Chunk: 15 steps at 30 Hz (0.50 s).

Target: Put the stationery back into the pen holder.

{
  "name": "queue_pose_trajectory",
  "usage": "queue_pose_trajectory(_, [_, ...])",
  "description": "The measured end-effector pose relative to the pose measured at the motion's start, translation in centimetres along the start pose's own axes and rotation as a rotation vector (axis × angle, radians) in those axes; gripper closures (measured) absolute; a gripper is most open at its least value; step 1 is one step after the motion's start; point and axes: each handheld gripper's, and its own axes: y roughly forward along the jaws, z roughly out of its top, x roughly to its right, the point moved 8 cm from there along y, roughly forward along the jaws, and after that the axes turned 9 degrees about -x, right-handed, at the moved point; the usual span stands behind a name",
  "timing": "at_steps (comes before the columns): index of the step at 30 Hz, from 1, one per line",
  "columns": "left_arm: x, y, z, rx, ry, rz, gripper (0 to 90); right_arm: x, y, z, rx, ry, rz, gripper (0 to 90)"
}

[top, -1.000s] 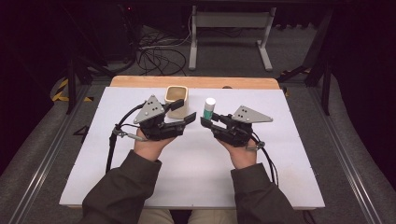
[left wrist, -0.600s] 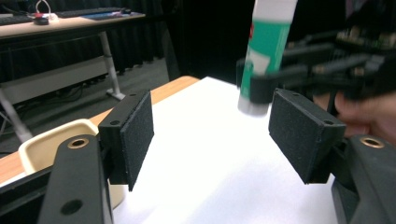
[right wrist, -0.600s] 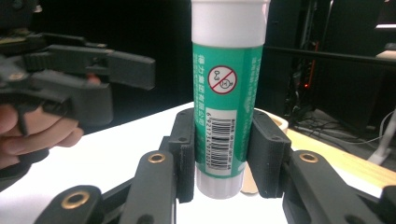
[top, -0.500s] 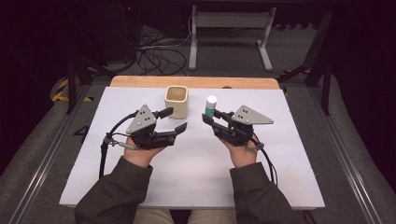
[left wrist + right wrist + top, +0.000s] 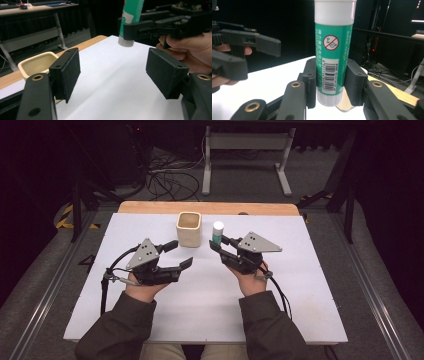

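Left gripper [image 5: 182, 254], at lower left of centre in the high view, has its jaws spread with nothing between them; they have just been opening, and in the left gripper view the two black pads [image 5: 71, 70] frame bare white table [image 5: 310, 290]. Just above it in the high view the square cream cup [image 5: 189, 228] stands upright near the table's far edge, apart from both tools. Further right, the right gripper [image 5: 216, 244] is clamped on the green glue stick [image 5: 218, 233], which stands upright, white cap on top; the right gripper view shows the jaws pinching the lower part of the tube [image 5: 333, 50], with its base seemingly just clear of the surface. The step in hand looks like bringing the free tool across to take the cap or upper tube, perhaps before the stick goes into the cup. To do it well, the open jaws should come in level and square to the tube, above the other tool's fingers, and close only once the pads bracket it evenly. Meanwhile the holding hand should stay steady and vertical, since a low pinch lets the stick tip if it is nudged from the side.
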Motion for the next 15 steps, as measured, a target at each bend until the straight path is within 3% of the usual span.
queue_pose_trajectory(3, [-0.2,0.0,-0.1,-0.002,0.006,0.001,27.6,0.0,0.5,0.3,0.011,0.001,-0.003,65.9])
queue_pose_trajectory(10, [-1.5,-1.1,-0.1,0.012,-0.022,0.013,26.1,0.3,2.3,0.7,0.016,0.005,-0.018,65.9])
queue_pose_trajectory(15, [-2.4,-1.3,-0.6,-0.008,-0.022,0.035,24.7,0.3,3.7,1.4,0.020,-0.010,-0.025,65.9])
